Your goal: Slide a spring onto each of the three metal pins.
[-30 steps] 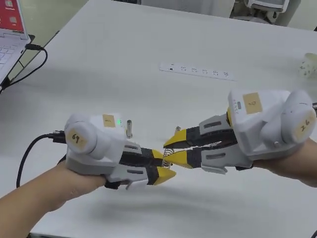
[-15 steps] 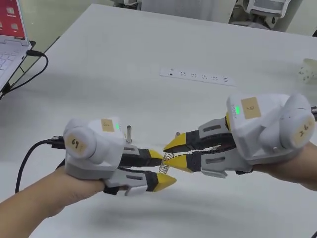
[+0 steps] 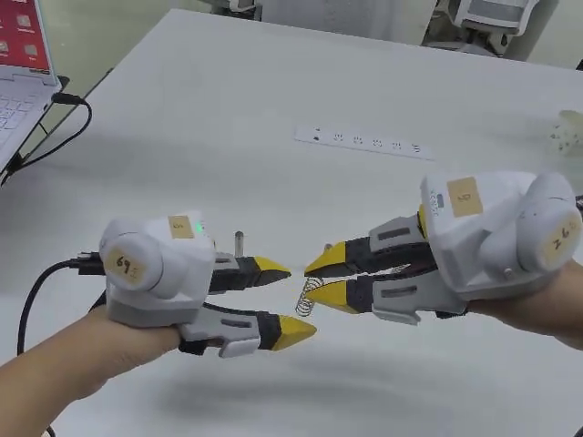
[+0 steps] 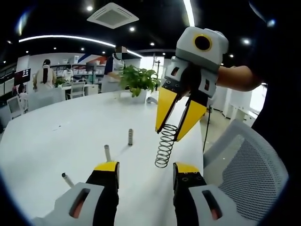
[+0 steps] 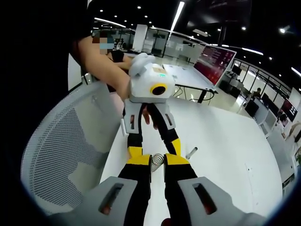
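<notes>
Spring pinched in your right gripper, left gripper spread.
Your right gripper (image 3: 311,280) has its yellow tips pressed together on the top end of the spring (image 3: 308,297), and the rest of the coil hangs below them. Your left gripper (image 3: 299,299) faces it tip to tip, jaws wide apart, touching nothing. Past them, 3 metal pins (image 4: 107,153) stand upright on the white table (image 3: 228,137).

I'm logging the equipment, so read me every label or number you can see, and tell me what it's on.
"69": left end sticker, on the left tongs.
"26", unsure: right end sticker, on the right tongs.
Too blurred to read: left top sticker, right top sticker, laptop screen.
</notes>
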A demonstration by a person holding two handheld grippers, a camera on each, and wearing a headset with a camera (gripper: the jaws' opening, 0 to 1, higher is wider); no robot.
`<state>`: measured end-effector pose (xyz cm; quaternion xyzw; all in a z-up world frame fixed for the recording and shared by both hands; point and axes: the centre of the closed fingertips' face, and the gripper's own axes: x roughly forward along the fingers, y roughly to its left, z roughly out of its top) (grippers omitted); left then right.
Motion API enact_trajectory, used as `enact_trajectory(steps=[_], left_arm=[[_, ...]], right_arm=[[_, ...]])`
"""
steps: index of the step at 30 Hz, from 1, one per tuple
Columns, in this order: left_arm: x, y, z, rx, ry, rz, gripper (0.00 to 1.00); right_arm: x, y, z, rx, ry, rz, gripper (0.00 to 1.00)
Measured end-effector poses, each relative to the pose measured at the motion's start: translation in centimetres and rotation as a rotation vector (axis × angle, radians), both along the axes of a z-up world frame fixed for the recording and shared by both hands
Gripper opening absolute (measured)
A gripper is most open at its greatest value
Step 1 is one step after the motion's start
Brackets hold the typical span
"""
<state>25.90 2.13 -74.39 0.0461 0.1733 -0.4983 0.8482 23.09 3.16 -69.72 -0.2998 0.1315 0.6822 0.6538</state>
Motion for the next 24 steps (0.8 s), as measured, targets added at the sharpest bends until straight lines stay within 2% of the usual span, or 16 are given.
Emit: enact_trajectory(steps=[5,9,19,24], left_arm=[[0.3,0.3,0.5,-0.013,-0.016,0.022,0.47],[0.6,0.8,0.7,-0.023,-0.033,0.046,0.56],[1.0,2.7,0.4,-0.019,-0.036,0.104,0.72],[1.0,4.0,-0.1,0.007,-0.032,0.136,0.79]], right_arm=[[0.1,0.0,0.0,-0.001,-0.005,0.0,0.07],[0.2,0.0,0.1,-0.004,-0.013,-0.003,0.07],[0.6,-0.2,-0.3,-0.017,-0.025,-0.013,0.07],[0.8,-0.3,-0.5,-0.021,-0.028,-0.02,0.07]])
